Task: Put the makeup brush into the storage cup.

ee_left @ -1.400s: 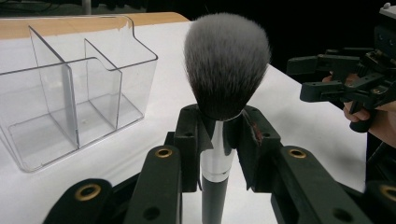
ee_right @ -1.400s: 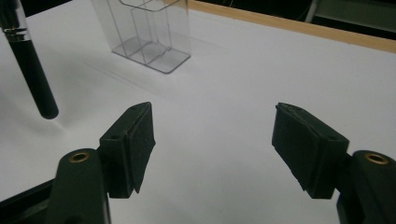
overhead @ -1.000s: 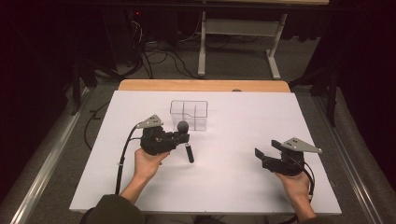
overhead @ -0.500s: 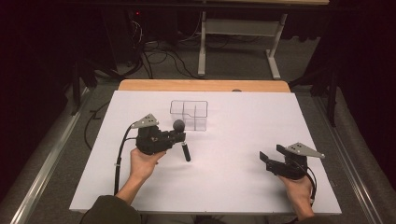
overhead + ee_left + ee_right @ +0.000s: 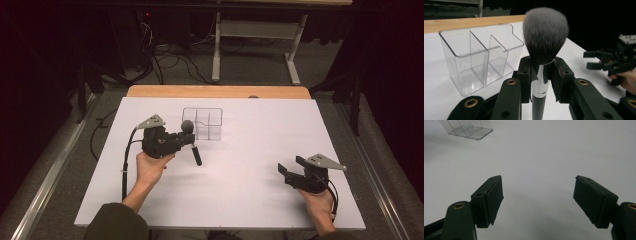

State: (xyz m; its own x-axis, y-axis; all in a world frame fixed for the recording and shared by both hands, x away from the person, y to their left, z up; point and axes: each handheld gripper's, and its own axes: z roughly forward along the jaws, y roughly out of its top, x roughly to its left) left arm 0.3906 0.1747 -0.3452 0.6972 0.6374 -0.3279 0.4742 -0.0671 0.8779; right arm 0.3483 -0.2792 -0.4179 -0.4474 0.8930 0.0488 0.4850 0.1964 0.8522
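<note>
Brush (image 5: 545, 35), one: handle cut off below in the left gripper view, clamped upright at its silver collar by the left gripper (image 5: 541, 72), just beside one clear organizer (image 5: 480, 53). Compartments show no contents; count unclear. Right gripper (image 5: 537, 200): jaws spread wide, holding nothing, over white table (image 5: 544, 152).

A round grey-bristled makeup brush with a silver ferrule and black handle (image 5: 541, 62) stands upright, bristles up, clamped at its ferrule. It hangs just beside a clear plastic three-compartment organiser (image 5: 202, 123) standing on the white tabletop.
</note>
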